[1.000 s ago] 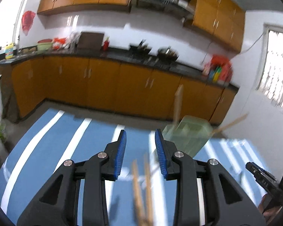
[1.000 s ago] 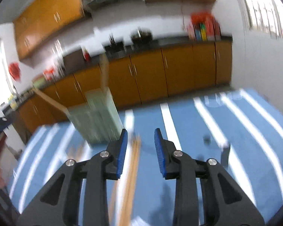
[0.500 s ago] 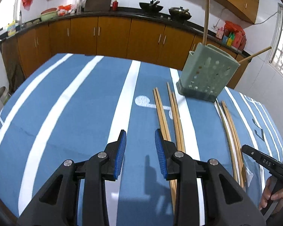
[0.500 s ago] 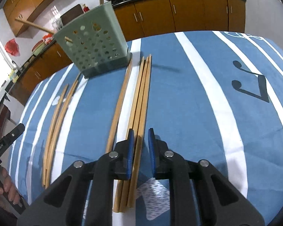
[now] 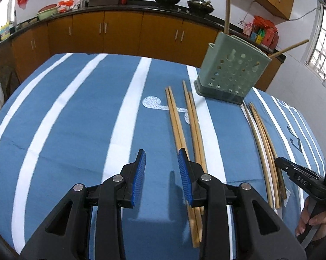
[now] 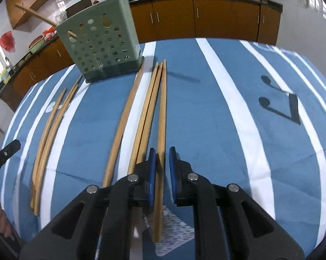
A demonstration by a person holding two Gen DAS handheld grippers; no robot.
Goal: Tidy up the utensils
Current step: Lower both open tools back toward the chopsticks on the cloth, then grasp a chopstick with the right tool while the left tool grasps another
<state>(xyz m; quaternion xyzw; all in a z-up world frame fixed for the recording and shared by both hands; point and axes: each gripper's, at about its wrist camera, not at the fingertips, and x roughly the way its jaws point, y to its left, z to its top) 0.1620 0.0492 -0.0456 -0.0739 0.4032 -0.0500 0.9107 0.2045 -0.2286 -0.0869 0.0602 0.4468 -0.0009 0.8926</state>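
Right gripper (image 6: 162, 165) sits low over the tablecloth (image 6: 206, 119), jaws nearly closed with one chopstick (image 6: 161, 117) running between the blue pads; the left pad looks pressed to it, but I cannot tell whether the right pad touches. Left gripper (image 5: 161, 174) is part open, nothing between its pads, only bare blue cloth under the gap.

Landmark: green holder (image 6: 99, 43), a perforated box standing upright at the far side of the blue and white striped tablecloth. Two sticks already stand in the green holder (image 5: 230, 69): one upright (image 5: 228, 4), one leaning out sideways (image 5: 289, 47).

Right wrist view: the gripped chopstick lies just right of the holder's base and runs from there toward the camera. Two more chopsticks (image 6: 146, 117) lie touching each other just beside it on its left, and a single one (image 6: 125, 121) lies further left, its far tip almost at the holder's base. Another bundle of chopsticks (image 6: 48, 138) starts at the holder's left corner and runs toward the camera, well apart from the gripped one.

Left wrist view: that bundle shows as two pairs (image 5: 184, 127) in front of the holder's left corner, and the left gripper's right finger (image 5: 183, 169) overlaps the near part of them. A person's hand (image 5: 314, 221) holds the other tool's handle at the right edge. Black music note print (image 6: 281, 104) sits far right of the holder.
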